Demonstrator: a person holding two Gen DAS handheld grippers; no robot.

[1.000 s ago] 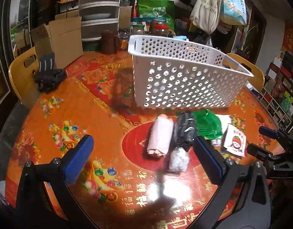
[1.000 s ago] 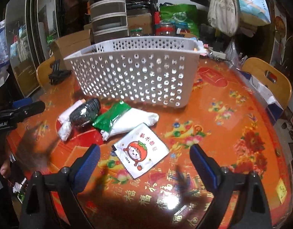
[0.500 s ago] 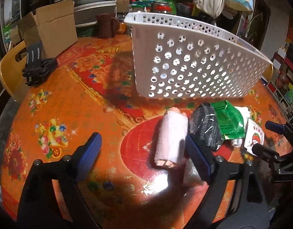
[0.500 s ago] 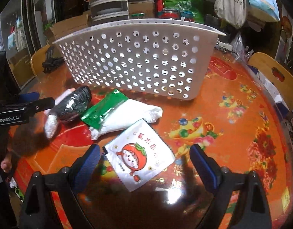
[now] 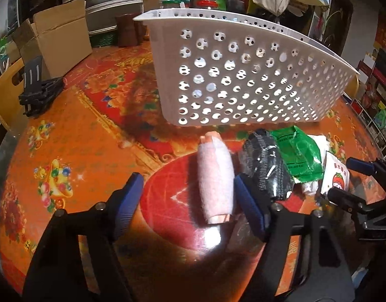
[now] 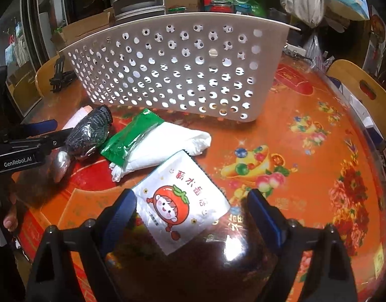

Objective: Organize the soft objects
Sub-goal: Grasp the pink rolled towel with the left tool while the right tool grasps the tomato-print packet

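A pink rolled cloth (image 5: 215, 181) lies on the orange table between the open fingers of my left gripper (image 5: 190, 201). Beside it lie a black roll in clear wrap (image 5: 264, 166), a green-and-white packet (image 5: 296, 156) and a white pouch with a tomato cartoon (image 5: 337, 176). In the right wrist view my right gripper (image 6: 190, 216) is open around the near end of the tomato pouch (image 6: 182, 203); the green-and-white packet (image 6: 147, 143) and black roll (image 6: 91, 130) lie beyond it. A white perforated basket (image 5: 243, 75) (image 6: 172, 70) stands behind them.
A cardboard box (image 5: 57, 37) and a black folded stand (image 5: 38, 93) sit at the far left. Jars, bags and stacked containers crowd the back. Yellow chairs (image 6: 361, 93) stand at the table's edge.
Both grippers have moved forward and lower toward the items. The left now straddles the pink roll and the right straddles the tomato pouch. Both jaws have narrowed a little.
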